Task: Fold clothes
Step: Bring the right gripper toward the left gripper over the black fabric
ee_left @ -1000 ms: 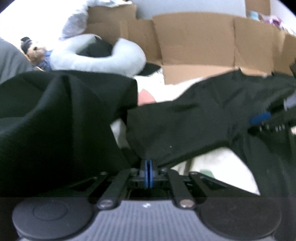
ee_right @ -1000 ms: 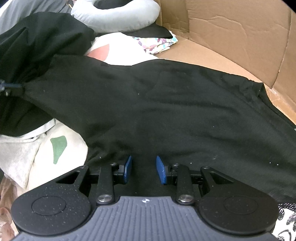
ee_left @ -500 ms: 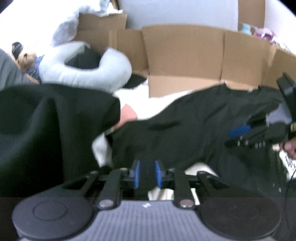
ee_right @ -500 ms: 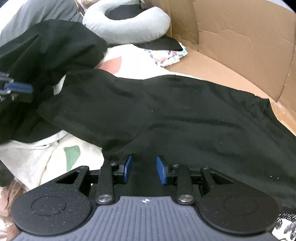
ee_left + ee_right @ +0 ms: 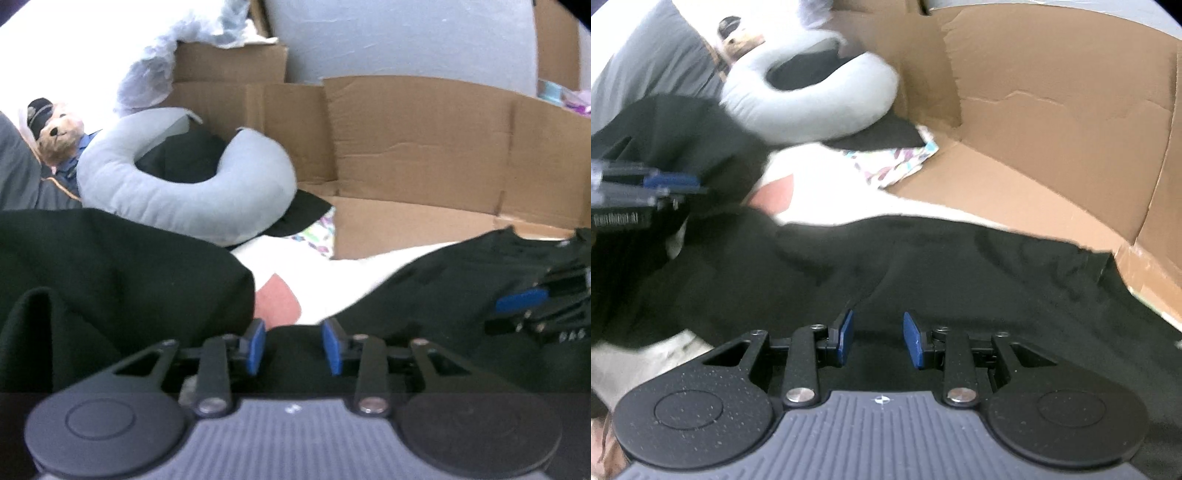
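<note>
Both views are bright but soft, with fisheye bending and dark corners at the edges. Far to the upper left of each gripper the white area is overexposed. The black garment (image 5: 923, 266) shows almost no detail, and motion blur smears the right wrist view.

Bed: I see a white patterned sheet (image 5: 827, 206)
On it: black shirt (image 5: 960, 273), grey curved pillow (image 5: 177, 192), flattened cardboard (image 5: 1015, 184), teddy bear (image 5: 59, 133)
</note>
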Demonstrator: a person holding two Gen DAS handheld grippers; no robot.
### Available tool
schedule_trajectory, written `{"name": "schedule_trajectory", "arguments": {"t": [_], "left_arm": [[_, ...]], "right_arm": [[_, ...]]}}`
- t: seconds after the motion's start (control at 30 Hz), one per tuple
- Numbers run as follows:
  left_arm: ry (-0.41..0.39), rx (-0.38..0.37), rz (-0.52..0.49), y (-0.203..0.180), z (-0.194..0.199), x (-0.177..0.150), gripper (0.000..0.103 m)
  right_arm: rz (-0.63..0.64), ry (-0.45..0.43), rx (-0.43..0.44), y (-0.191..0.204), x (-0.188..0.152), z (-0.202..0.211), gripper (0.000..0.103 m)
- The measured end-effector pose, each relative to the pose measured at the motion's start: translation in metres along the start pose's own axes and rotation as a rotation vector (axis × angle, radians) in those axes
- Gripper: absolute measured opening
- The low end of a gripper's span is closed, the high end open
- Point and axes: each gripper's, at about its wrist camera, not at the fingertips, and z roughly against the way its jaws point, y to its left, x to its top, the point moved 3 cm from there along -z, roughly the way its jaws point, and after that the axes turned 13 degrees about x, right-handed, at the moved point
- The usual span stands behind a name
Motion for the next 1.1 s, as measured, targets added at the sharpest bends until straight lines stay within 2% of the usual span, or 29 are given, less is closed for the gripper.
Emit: {"name": "schedule_trajectory", "arguments": {"t": [0.27, 0.4, 0.47, 0.57, 0.73, 0.8, 0.97, 1.1], "left_arm": [[0.052, 0.085, 0.034, -0.004, -0.036, -0.023, 0.037], [0.117, 0.110, 0.054, -0.004, -0.050, -0.041, 0.037], [0.144, 0.115, 0.067, -0.005, -0.053, -0.050, 0.037], [0.146, 0.129, 0.055, -0.007, -0.053, -0.056, 0.037], [0.142, 0.124, 0.105, -0.002, -0.043, -0.054, 0.037], [0.134, 0.129, 0.124, 0.001, -0.036, -0.053, 0.037], [0.117, 0.134, 0.157, 0.008, -0.018, -0.059, 0.037], [0.120, 0.115, 0.173, 0.007, -0.004, -0.064, 0.037]], "right_arm": [[0.040, -0.028, 0.038, -0.016, 0.034, -0.036, 0.037], [0.113, 0.014, 0.090, -0.011, 0.049, -0.065, 0.038], [0.136, 0.029, 0.102, -0.011, 0.057, -0.078, 0.044], [0.164, 0.071, 0.126, -0.012, 0.066, -0.097, 0.044], [0.262, 0.157, 0.152, -0.007, 0.074, -0.119, 0.045], [0.276, 0.161, 0.177, -0.004, 0.082, -0.121, 0.045], [0.270, 0.150, 0.310, 0.018, 0.100, -0.123, 0.045], [0.325, 0.189, 0.408, 0.053, 0.101, -0.136, 0.045]]}}
